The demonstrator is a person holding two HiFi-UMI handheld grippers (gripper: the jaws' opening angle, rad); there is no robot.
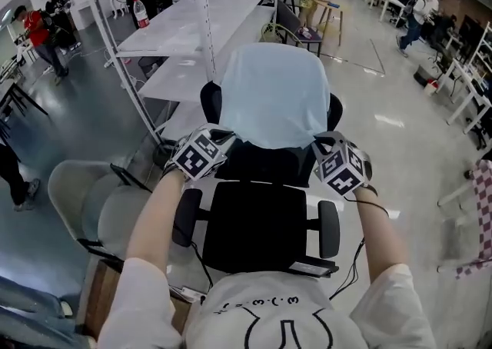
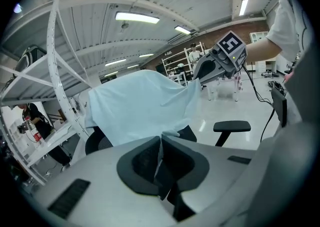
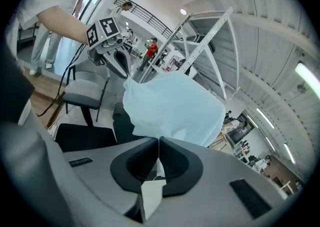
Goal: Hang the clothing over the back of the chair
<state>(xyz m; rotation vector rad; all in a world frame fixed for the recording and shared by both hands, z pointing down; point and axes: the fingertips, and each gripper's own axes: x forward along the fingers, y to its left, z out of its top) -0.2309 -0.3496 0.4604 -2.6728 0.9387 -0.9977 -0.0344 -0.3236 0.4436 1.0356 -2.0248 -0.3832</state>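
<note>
Over on the left, a grey chair (image 1: 86, 200) sits partly behind the person's forearm, and a white metal rack (image 1: 201, 17) rises beyond it. The left gripper (image 1: 224, 138) has its jaws closed on a thin fold at the near left corner of the pale blue garment (image 1: 273, 94). In that gripper's own view the pads meet with only the cloth edge between them (just a sliver shows). The garment lies draped over the top of the black office chair (image 1: 254, 224). It hides the upper part of the backrest (image 1: 265, 164), leaving dark bulges peeking out at either side. How far the cloth hangs down the far side cannot be seen. The right gripper (image 1: 320, 141) is clamped the same way on the near right corner, jaws all but together on the fabric. In its own view a pale scrap (image 3: 150, 193) pokes out behind the pads. Whether that is a label or the cloth's corner is hard to tell. The chair's armrests (image 1: 329, 228) lie bare below, between the person's forearms.
</note>
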